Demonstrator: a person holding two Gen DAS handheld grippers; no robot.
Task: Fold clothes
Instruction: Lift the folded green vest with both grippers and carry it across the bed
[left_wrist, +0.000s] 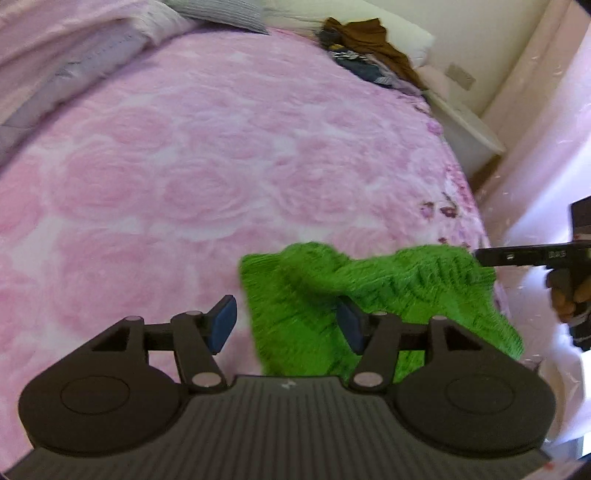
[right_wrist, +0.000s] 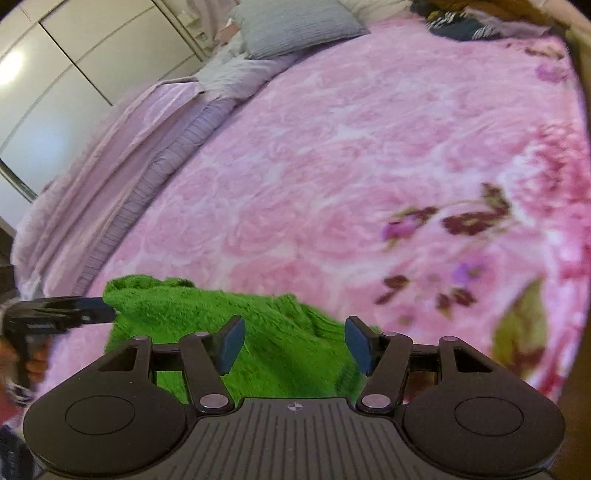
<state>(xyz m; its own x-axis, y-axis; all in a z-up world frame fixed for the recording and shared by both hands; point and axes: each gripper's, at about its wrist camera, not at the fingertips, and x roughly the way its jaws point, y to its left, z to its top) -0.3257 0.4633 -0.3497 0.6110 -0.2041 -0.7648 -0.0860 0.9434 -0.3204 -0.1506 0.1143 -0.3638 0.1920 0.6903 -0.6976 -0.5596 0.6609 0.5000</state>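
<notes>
In my left wrist view, my left gripper (left_wrist: 286, 325) fills the bottom of the frame with its blue pads (left_wrist: 224, 324) standing apart, gripping nothing; the green knitted garment (left_wrist: 373, 299) lies rumpled in the lower right, its left edge falling in the gap between my pads and its bulk spreading past the right pad, though I cannot tell whether that pad brushes the knit. The garment rests on the pink rose-patterned bedspread (left_wrist: 207, 177) that covers most of the frame. At the right edge my right gripper (left_wrist: 487, 256) reaches in with its tip at the garment's far right corner, a hand (left_wrist: 567, 295) below it. In the upper right a heap of brown and dark clothes (left_wrist: 365, 48) sits near the far edge of the bed, and a grey pillow (left_wrist: 225, 13) shows at the top. In my right wrist view, my right gripper (right_wrist: 294, 345) sits low in the frame, jaws wide apart and holding nothing, with the green garment (right_wrist: 266, 332) spread beneath and between the pads at lower centre. My left gripper (right_wrist: 103, 306) comes in from the left edge, its tip at the garment's left corner. The pink bedspread (right_wrist: 332, 147) runs up the frame to a grey pillow (right_wrist: 291, 26) at top centre, with white wardrobe doors (right_wrist: 55, 85) in the upper left.
</notes>
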